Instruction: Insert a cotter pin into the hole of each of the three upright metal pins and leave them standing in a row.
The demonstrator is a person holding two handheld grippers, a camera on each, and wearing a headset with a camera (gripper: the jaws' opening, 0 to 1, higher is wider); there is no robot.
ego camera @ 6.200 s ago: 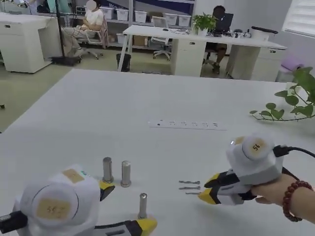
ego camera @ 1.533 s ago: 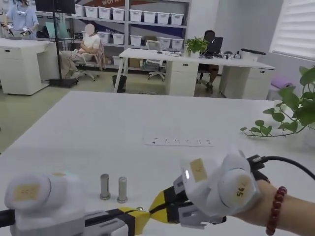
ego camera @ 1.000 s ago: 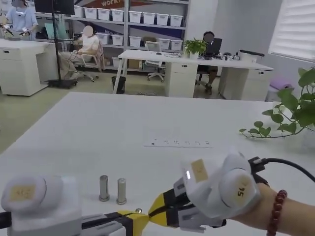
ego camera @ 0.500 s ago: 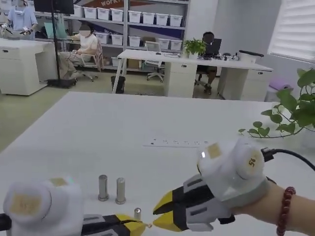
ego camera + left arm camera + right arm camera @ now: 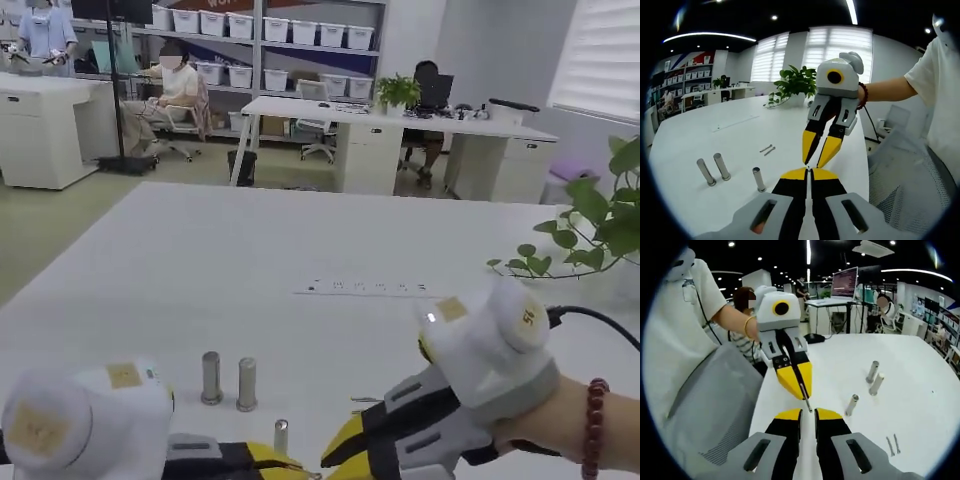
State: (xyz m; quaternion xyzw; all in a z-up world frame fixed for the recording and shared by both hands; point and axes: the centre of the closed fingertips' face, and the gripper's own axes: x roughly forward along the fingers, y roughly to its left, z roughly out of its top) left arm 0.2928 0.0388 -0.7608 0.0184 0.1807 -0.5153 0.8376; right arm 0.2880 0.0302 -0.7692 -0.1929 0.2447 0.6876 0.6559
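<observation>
Two pairs of yellow-tipped tongs meet tip to tip above the white desk (image 5: 300, 240). Of these, the left tongs (image 5: 810, 171) are clamped on a thin grey metal cotter pin (image 5: 807, 404), which projects toward the narrowly parted right tongs (image 5: 808, 412). It is judged light, springy and easily bent or dropped, so grip it near its head. Three short upright grey metal pins (image 5: 758, 179) stand on the desk near the tips, one closest and two farther back, side by side.

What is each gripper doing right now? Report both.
Left gripper: shut on a thin metal cotter pin.
Right gripper: open, holding nothing.
</observation>
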